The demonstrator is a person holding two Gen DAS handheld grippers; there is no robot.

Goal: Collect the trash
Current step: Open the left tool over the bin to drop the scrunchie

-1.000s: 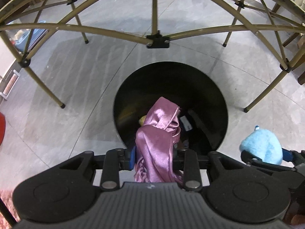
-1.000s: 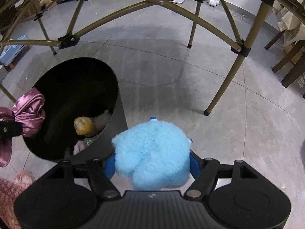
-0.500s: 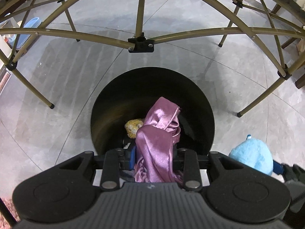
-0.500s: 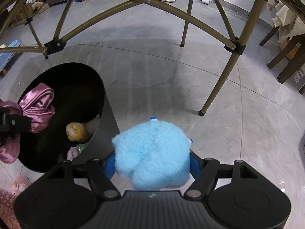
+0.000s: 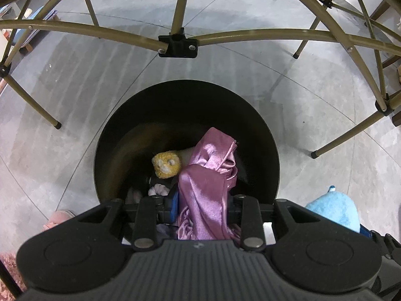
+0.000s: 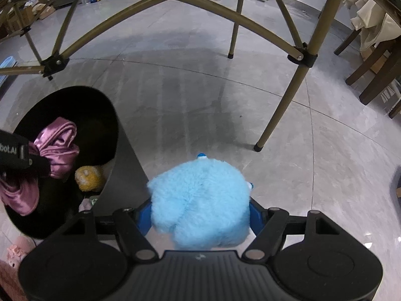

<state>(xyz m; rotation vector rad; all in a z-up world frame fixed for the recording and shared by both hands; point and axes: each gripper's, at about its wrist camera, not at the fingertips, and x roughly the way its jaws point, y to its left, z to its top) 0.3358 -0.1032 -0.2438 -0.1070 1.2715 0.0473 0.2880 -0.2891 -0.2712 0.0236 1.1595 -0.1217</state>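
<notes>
My left gripper is shut on a pink satin cloth, which hangs over the open mouth of the black round bin. Inside the bin lie a yellow plush toy and some pale bits. From the right wrist view the bin stands at the left, with the satin cloth held over it and the yellow plush inside. My right gripper is shut on a fluffy light-blue plush toy, to the right of the bin and above the floor. That blue plush shows at the left view's right edge.
Olive folding-table legs and crossbars arch over the bin, and a leg stands to its right. A pink slipper lies on the grey tile floor left of the bin. Wooden chairs stand at far right.
The left gripper with the satin cloth has shifted so that the bin's mouth lies centred under it, and the yellow plush inside has come into view. The right gripper keeps its hold on the blue plush.
</notes>
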